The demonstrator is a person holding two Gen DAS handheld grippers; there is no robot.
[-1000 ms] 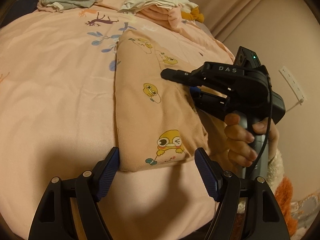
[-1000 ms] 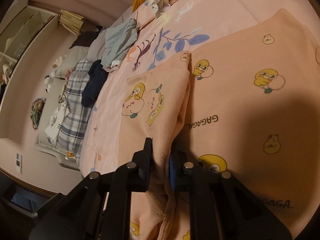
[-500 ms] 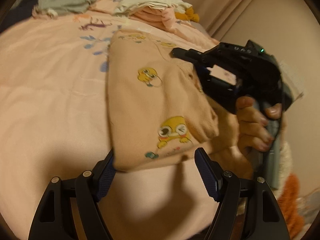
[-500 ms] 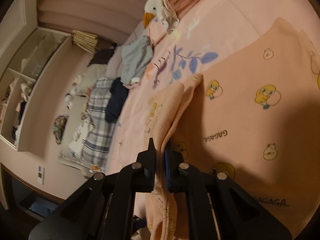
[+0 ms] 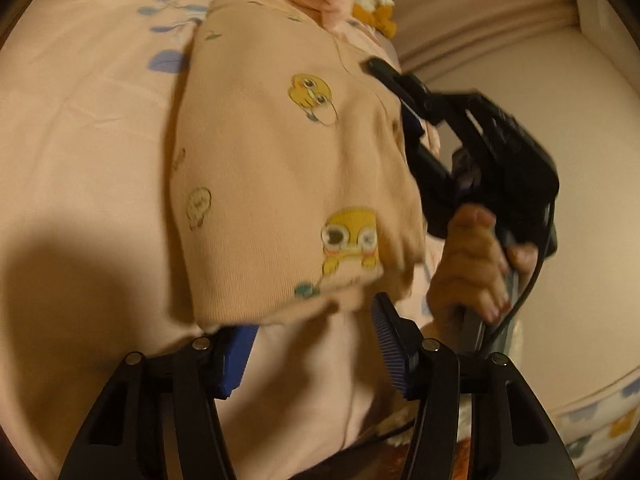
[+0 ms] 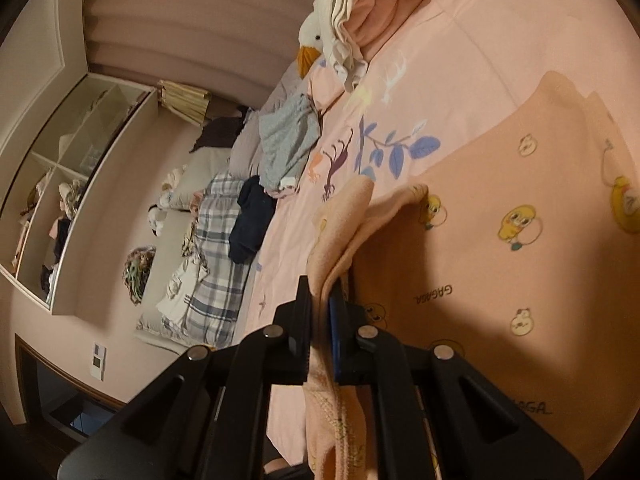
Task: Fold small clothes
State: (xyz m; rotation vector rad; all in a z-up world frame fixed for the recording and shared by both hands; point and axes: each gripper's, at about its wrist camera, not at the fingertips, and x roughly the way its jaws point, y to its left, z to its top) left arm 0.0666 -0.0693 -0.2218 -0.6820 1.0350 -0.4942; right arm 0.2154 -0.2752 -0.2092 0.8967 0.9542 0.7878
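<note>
A peach garment (image 5: 280,184) printed with yellow ducks lies on the pink bedsheet (image 5: 80,128). Its near hem sits right at the tips of my left gripper (image 5: 312,344). The blue pads (image 5: 236,348) are closing and do not press the cloth; the left pad is tucked just under the hem. At the right of the left wrist view, a hand holds my right gripper (image 5: 408,120) against the garment's side. In the right wrist view, my right gripper (image 6: 320,312) is shut on a raised fold of the peach garment (image 6: 500,260).
A stack of folded clothes (image 6: 384,8) and a plush goose (image 6: 316,40) lie at the bed's far end. A grey garment (image 6: 288,140), a dark garment (image 6: 252,220) and a plaid blanket (image 6: 216,264) lie along the bed's edge. Wall shelves (image 6: 60,184) stand beyond.
My left jaws have narrowed and the garment's hem has come up to their tips. My right gripper has lifted its pinched fold higher off the bed.
</note>
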